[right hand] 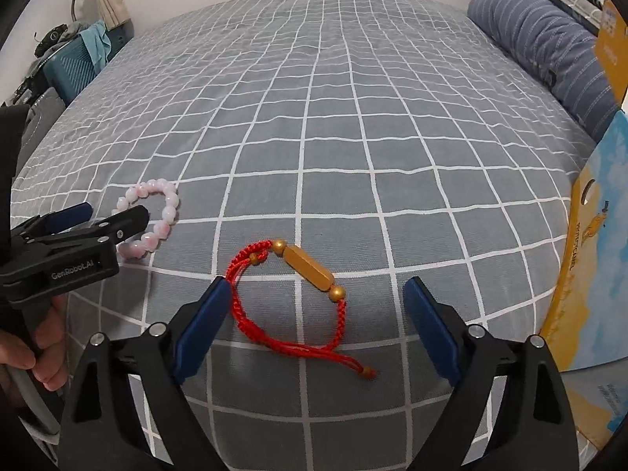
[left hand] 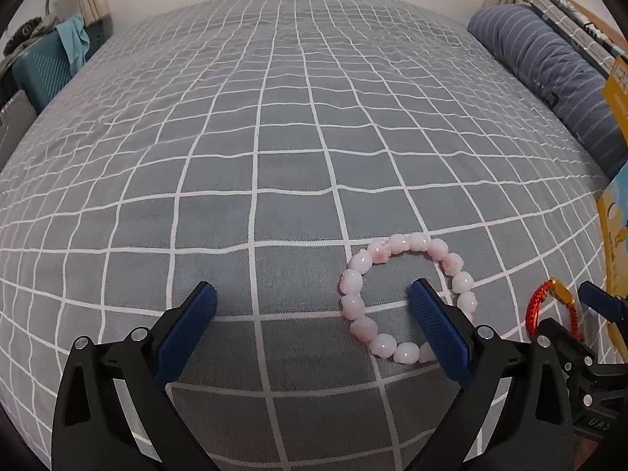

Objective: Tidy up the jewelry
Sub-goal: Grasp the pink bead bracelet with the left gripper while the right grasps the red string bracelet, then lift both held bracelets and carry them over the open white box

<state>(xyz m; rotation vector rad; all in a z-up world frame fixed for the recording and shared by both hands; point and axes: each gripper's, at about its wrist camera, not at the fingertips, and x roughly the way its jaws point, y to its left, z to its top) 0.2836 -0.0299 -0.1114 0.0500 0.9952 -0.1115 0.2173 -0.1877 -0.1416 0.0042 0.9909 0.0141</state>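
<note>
A pink bead bracelet lies on the grey checked bedsheet. My left gripper is open; its right finger sits inside the bracelet's ring, the left finger off to its left. A red cord bracelet with a gold bar lies between the open fingers of my right gripper. The pink bracelet and the left gripper show at left in the right wrist view. The red bracelet shows at right in the left wrist view.
A blue striped pillow lies along the right side of the bed. A yellow and blue cardboard piece stands at the right edge. A teal suitcase with clothes stands beside the bed at left.
</note>
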